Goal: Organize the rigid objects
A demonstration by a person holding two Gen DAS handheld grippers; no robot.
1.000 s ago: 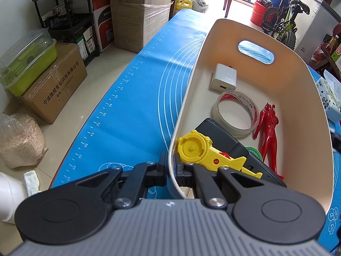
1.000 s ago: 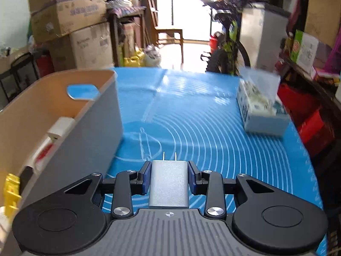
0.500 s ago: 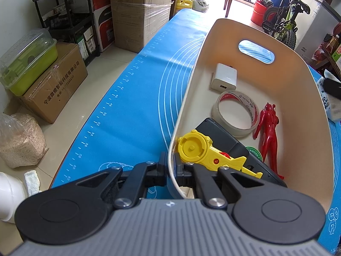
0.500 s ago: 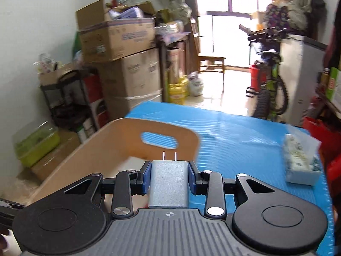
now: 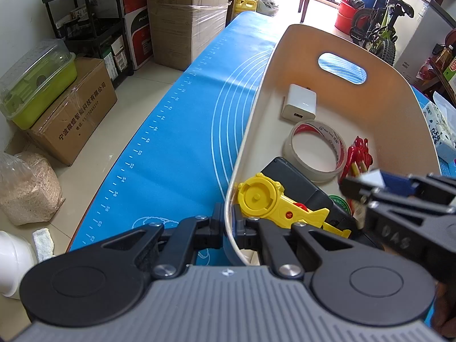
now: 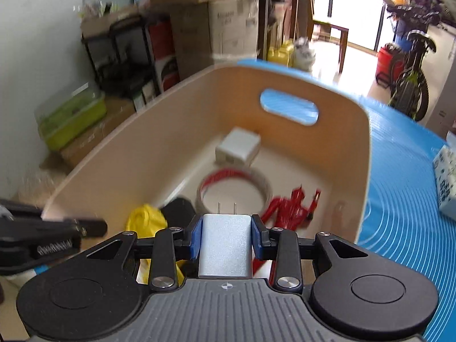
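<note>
My left gripper (image 5: pixel 228 228) is shut on the near rim of the beige basket (image 5: pixel 250 131), one finger on each side of the wall. Inside lie a white charger (image 5: pixel 299 102), a tape roll (image 5: pixel 307 175), a red figure (image 5: pixel 360 154), a yellow toy (image 5: pixel 265 199) and a black box (image 5: pixel 290 176). My right gripper (image 6: pixel 226 228) hangs over the basket's near end and points down into it. Its jaws are opening, and the grey charger (image 6: pixel 225 245) still sits between the blue pads, prongs forward. The left wrist view shows this gripper (image 5: pixel 379 182) coming in from the right.
The basket stands on a blue mat (image 5: pixel 182 142) that covers the table. A tissue pack (image 6: pixel 444 176) lies on the mat to the basket's right. Cardboard boxes (image 5: pixel 74 105), a shelf and a green bin crowd the floor on the left; a bicycle (image 5: pixel 382 34) stands at the back.
My right gripper has swung left from over the open mat to above the basket, carrying the grey charger. It now shows in the left wrist view. My left gripper has kept still.
</note>
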